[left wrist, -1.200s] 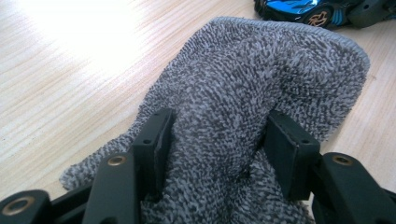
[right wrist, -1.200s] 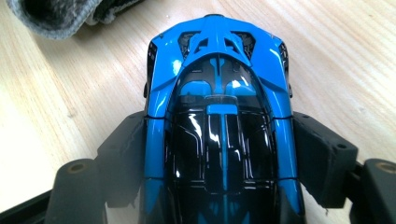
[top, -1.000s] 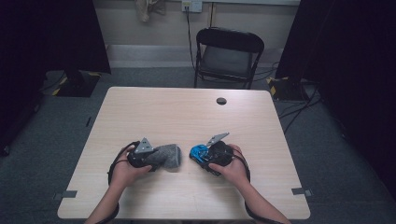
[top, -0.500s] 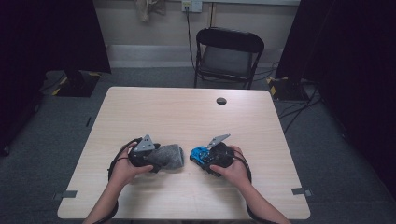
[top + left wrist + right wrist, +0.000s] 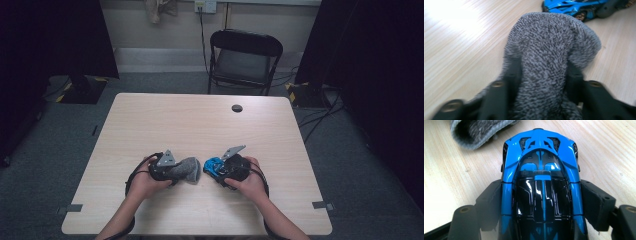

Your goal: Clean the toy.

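Observation:
On the wooden table point(image 5: 200, 125) lies a grey fuzzy cloth point(image 5: 187, 170), bunched into a roll. My left gripper point(image 5: 180, 171) holds it: the black jaws have just been closing, and they now press into both sides of the cloth point(image 5: 549, 37) between them. My left gripper point(image 5: 544, 75) points toward a blue and black toy car point(image 5: 574, 7) just beyond the cloth's end. My right gripper point(image 5: 220, 169) is shut on that toy car point(image 5: 214, 166), its jaws against the car's two flanks. From my right gripper point(image 5: 542, 200), the toy car point(image 5: 541, 170) noses toward the cloth point(image 5: 479, 130).
A black folding chair point(image 5: 244, 57) stands behind the table's far edge. A small dark round cap point(image 5: 237, 108) sits in the tabletop near the far right. Dark curtains hang on both sides, and cables run over the floor at the right.
My left hand and the cloth have edged slightly right, toward the car. My right hand and the car have stayed put.

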The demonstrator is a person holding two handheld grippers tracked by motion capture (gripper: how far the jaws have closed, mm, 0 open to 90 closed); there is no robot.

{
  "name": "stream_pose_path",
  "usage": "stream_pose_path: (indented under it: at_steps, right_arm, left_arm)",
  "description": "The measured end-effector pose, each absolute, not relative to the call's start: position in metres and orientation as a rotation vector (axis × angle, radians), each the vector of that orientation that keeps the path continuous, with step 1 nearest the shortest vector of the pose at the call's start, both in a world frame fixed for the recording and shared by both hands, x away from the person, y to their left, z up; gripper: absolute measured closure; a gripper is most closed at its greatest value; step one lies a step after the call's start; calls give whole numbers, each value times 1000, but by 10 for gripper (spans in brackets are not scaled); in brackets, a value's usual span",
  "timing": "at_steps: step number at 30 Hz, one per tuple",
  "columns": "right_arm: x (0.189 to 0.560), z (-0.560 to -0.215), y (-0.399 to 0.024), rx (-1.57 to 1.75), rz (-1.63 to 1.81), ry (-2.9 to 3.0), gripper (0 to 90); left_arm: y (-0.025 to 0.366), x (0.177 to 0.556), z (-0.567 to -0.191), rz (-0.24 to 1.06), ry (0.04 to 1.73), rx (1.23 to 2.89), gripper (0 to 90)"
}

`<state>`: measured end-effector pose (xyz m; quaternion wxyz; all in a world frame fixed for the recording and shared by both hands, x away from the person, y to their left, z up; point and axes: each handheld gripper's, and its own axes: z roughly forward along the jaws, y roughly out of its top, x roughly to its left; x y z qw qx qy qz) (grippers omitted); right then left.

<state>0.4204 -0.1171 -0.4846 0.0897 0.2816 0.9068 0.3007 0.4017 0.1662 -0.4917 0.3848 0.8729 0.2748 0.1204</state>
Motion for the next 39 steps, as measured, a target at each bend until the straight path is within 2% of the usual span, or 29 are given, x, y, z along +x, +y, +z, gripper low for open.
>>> stream_pose_path:
  at_steps: [1, 4, 13, 29, 34, 39]
  right_arm:
    - [420, -484, -117, 836, 893, 2697, 260]
    - [420, -484, -118, 837, 892, 2700, 261]
    - [419, -473, -124, 816, 952, 2713, 261]
    - [409, -454, -112, 705, 1006, 2736, 261]
    - [410, -449, -108, 703, 1011, 2725, 261]
    - [413, -448, -108, 721, 1004, 2711, 261]
  left_arm:
    - [166, 402, -492, 307, 700, 2224, 632]
    - [168, 406, -484, 216, 848, 2148, 661]
    - [166, 427, -450, 277, 947, 2002, 664]
    - [130, 449, -441, 299, 907, 2066, 664]
    - [120, 445, -442, 255, 832, 2107, 665]
    - [124, 442, -442, 200, 829, 2087, 677]
